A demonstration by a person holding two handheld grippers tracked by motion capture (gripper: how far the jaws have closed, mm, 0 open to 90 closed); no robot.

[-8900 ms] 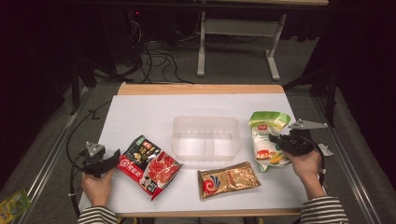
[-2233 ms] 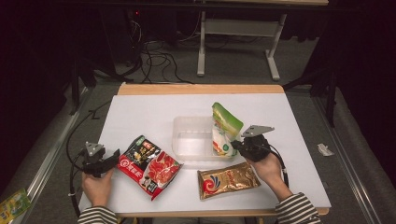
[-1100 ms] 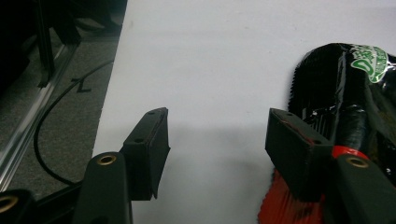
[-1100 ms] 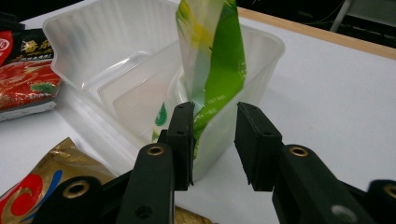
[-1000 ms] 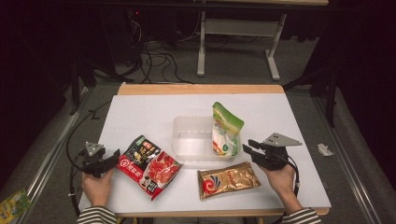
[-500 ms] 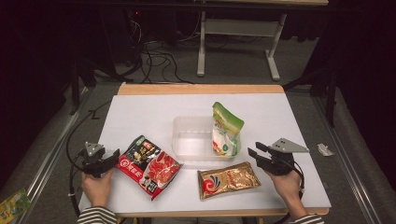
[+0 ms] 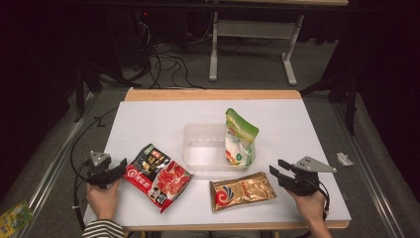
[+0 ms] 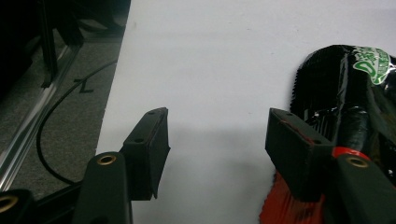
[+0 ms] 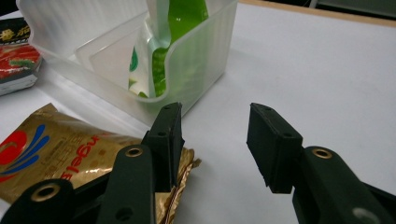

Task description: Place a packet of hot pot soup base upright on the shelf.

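A white counter (image 7: 163, 119) with a wood strip along its far edge stands in a dark room; behind it, cables (image 7: 168, 54) trail on grey floor (image 7: 257, 74) near a desk frame (image 7: 252, 34). A clear bin (image 7: 198, 148) sits mid-counter with a green pouch (image 7: 238, 139) upright in its right end. A red-black packet (image 7: 157, 176) and a gold packet (image 7: 241, 190) lie flat nearer the person. The left gripper (image 7: 116, 168) rests beside the red-black packet, fingers wide and empty. The right gripper (image 7: 277, 168), fingers wide, sits just right of the gold packet, perhaps touching it.
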